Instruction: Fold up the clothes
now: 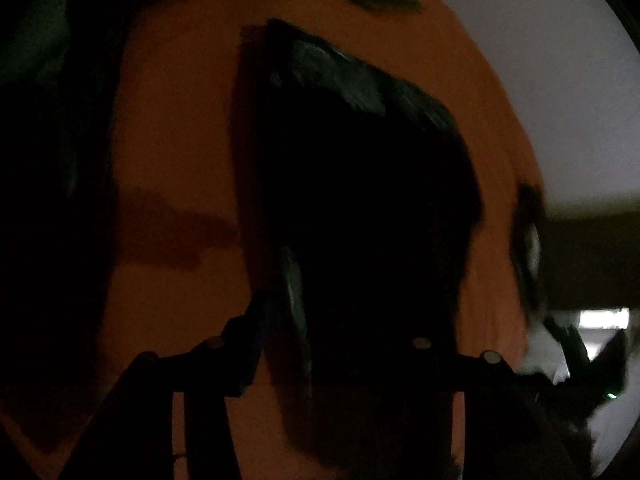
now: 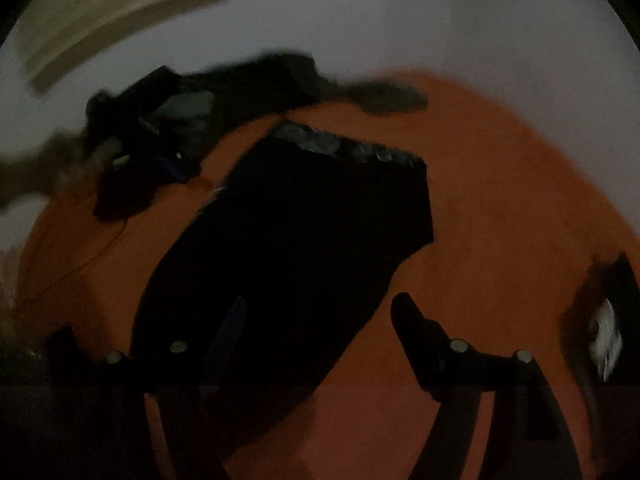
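- Although both views are dim and motion-blurred, the work surface reads as a flat orange-covered surface (image 2: 500, 184), filling the middle and lower part of each frame.
- Behind the orange surface, a pale grey wall (image 2: 360, 20) spans the top of the right wrist view and the upper right of the left wrist view.
- A beige, banded strip (image 2: 100, 24) crosses the upper left of the right wrist view; what it is cannot be told.
- The flat black garment with a paler patterned band along its top edge (image 2: 304, 240) lies on the orange surface at frame centre in both views.
- A heap of dark clothes (image 2: 160, 132) lies at the upper left of the right wrist view, at the far edge of the orange surface, apart from the flat garment.
- The left gripper (image 1: 340, 352) has its jaws parted; the black garment lies in line with them, but the frame is too dark to tell whether either finger touches it.
- The right gripper (image 2: 280, 340) has its jaws spread wide, nothing clamped; the garment's lower part lies beneath the gap.
- A small dark object with a white patch (image 2: 606, 332) sits at the right edge of the right wrist view.
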`<state>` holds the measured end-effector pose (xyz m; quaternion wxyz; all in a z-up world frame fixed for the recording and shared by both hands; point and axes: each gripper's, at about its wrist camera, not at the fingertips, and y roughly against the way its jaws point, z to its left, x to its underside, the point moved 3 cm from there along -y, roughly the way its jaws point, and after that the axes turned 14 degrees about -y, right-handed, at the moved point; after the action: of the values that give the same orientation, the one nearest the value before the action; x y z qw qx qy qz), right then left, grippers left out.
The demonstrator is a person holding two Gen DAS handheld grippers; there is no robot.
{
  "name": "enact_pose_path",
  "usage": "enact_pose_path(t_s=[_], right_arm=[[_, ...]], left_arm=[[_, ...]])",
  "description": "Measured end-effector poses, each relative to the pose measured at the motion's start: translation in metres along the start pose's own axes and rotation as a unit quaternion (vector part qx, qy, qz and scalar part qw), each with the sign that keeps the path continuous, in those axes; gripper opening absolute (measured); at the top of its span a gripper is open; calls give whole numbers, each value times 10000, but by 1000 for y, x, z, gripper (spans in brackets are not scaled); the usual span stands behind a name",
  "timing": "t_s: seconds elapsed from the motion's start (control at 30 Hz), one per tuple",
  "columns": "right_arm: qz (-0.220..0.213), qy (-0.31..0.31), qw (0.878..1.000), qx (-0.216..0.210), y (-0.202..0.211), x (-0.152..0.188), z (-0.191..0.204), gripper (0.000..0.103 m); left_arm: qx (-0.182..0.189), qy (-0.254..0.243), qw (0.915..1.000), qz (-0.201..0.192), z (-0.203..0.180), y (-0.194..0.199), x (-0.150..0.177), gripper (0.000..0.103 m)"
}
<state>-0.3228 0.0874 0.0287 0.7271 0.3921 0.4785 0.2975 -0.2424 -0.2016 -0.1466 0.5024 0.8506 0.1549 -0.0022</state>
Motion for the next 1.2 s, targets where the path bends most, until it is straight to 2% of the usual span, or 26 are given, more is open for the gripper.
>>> enact_pose_path(t_s=[0.03,0.1,0.2,0.23,0.33,0.4,0.47,0.5,0.6,0.63,0.67,0.73,0.8,0.87,0.9,0.93,1.0,1.07,1.1,1.2], right_arm=[[237,-277,9993,-80,-20,-28,-11,78],[311,-931,9947,-307,-57,-71,-40,78],[228,-1649,9859,-153,-106,-118,-79,78],[167,-1915,9813,-113,-123,-130,-91,78],[380,-2469,9683,-79,-166,-150,-122,75],[389,-2622,9641,-185,-183,-160,-137,74],[288,-2784,9581,-604,-196,-171,-147,62],[276,-2852,9543,-845,-200,-175,-150,60],[411,-2731,9577,-812,-218,-186,-152,53],[333,-2474,9664,-612,-220,-192,-149,42],[206,-2279,9726,-404,-216,-197,-148,38],[-337,-2095,9769,262,-198,-206,-148,38],[-825,-2377,9678,-4,-170,-204,-148,38],[-837,-2581,9575,-978,-152,-195,-140,42],[-679,-2589,9538,-1366,-150,-189,-135,42],[-611,-2503,9557,-1424,-144,-179,-131,42],[-529,-2298,9616,-1406,-132,-159,-122,42],[-447,-2091,9670,-1387,-120,-140,-113,42],[-524,-2024,9671,-1446,-105,-129,-110,42],[-845,-1696,9686,-1607,-49,-97,-99,42]], left_arm=[[33,158,9999,-56,4,-13,-18,50],[-42,311,9994,-133,3,-32,-42,50],[-374,363,9983,-270,9,-41,-66,50],[-426,388,9978,-316,13,-42,-71,50],[-566,434,9963,-474,21,-44,-86,50],[-660,412,9950,-634,24,-44,-97,50],[-780,335,9925,-883,29,-39,-109,50],[-832,321,9913,-965,33,-36,-114,50],[-1166,218,9859,-1183,42,-25,-127,49],[-1392,150,9823,-1243,45,-20,-129,49],[-1665,70,9774,-1297,47,-15,-130,49],[-1966,-6,9708,-1377,49,1,-127,49],[-1881,32,9706,-1503,46,20,-122,49],[-1153,94,9793,-1662,33,37,-108,50],[-819,10,9831,-1638,23,42,-99,50],[-520,-124,9862,-1564,11,44,-91,50],[-692,-758,9859,-1318,-18,52,-64,50],[-935,-1393,9790,-1158,-43,61,-36,50],[-935,-1618,9757,-1144,-50,67,-22,50],[-761,-1846,9739,-1080,-63,88,31,50]])
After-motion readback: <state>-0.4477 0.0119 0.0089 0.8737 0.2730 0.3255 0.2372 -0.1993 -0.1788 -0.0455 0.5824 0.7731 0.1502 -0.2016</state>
